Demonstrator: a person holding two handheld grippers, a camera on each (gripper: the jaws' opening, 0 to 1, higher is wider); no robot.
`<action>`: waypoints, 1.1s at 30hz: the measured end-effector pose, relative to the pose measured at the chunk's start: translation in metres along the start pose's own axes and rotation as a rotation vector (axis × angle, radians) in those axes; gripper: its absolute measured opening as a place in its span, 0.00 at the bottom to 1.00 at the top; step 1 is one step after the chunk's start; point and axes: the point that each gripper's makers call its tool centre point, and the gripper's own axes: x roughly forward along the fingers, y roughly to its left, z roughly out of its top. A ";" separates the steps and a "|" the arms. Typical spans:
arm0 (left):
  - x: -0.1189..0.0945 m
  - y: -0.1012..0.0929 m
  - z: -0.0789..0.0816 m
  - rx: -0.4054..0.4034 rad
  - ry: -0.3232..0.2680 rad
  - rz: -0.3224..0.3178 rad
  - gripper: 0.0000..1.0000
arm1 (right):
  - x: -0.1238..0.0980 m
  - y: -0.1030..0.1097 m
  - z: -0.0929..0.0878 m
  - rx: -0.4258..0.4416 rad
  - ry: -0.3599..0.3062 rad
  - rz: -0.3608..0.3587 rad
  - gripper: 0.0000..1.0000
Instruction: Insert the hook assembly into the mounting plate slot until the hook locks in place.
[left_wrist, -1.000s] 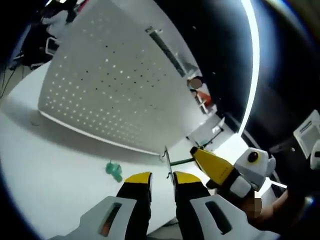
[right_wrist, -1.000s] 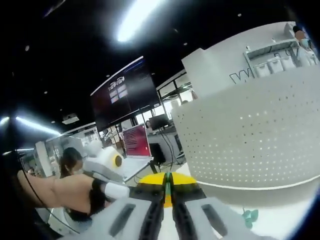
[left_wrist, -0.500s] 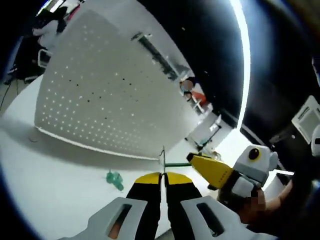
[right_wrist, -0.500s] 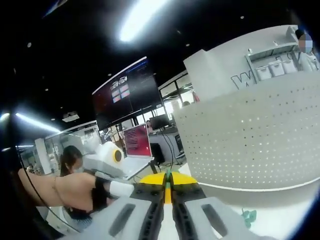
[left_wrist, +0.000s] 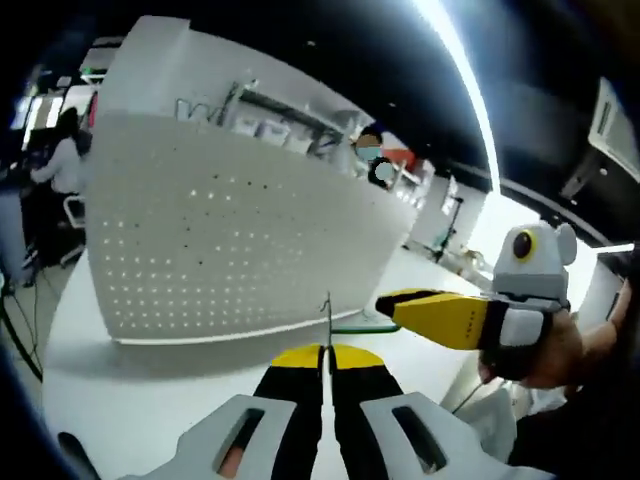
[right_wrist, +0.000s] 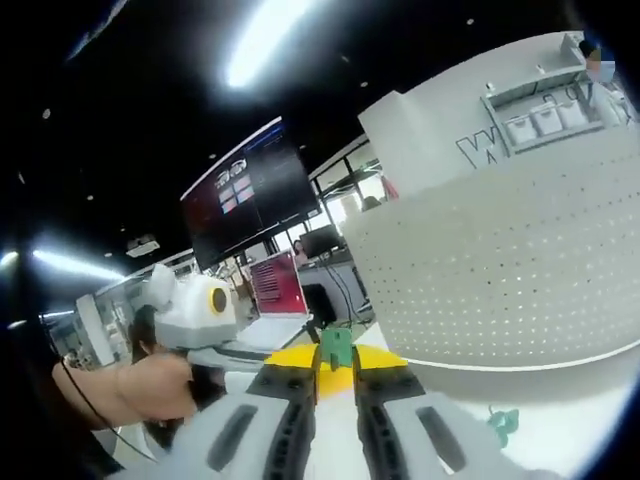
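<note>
A: Tongs first, how do they stand?

B: The left tongs (left_wrist: 326, 352) are shut on the thin wire end of the hook (left_wrist: 327, 312). The right tongs (right_wrist: 336, 356) clamp its green end, with the jaws a little apart around that piece. So the hook hangs in the air between the two, just above the table (left_wrist: 140, 400).

A: And beyond that?

B: A small green clip (right_wrist: 503, 422) lies on the table, near the foot of the plate. The plate (left_wrist: 230, 240) stands upright behind it, full of holes and well apart from the hook. In the right gripper view a hand (right_wrist: 150, 385) holds the left tongs, and a dark screen (right_wrist: 250, 190) hangs far back.

A: Which step is this, then?

B: I'd call it the carry: the hook is gripped at both ends but not yet at the plate. Nothing is inserted, so most of the task is left.

A: What does the next move need?

B: Bring both tongs forward together, keep the wire end level and line it up with a slot. I cannot tell from here which slot is meant. Then push until it catches, without twisting the two ends against each other.

A: What differs from a second ago?

B: The left jaws were apart then, with the wire loose between them, and now they pinch it. The right jaws looked tighter, and more of the green piece shows now. Both cameras have swung, so the plate sits differently in the views, but I don't read that as the plate moving
</note>
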 end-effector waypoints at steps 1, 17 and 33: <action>0.000 0.001 0.003 0.015 -0.006 0.009 0.01 | -0.001 0.001 0.001 0.005 -0.004 0.002 0.11; -0.002 -0.002 0.007 0.258 0.011 0.063 0.01 | 0.013 0.004 -0.004 0.088 -0.003 0.016 0.09; -0.007 0.005 0.022 0.289 -0.061 0.091 0.01 | 0.029 0.008 0.001 0.136 -0.027 0.031 0.02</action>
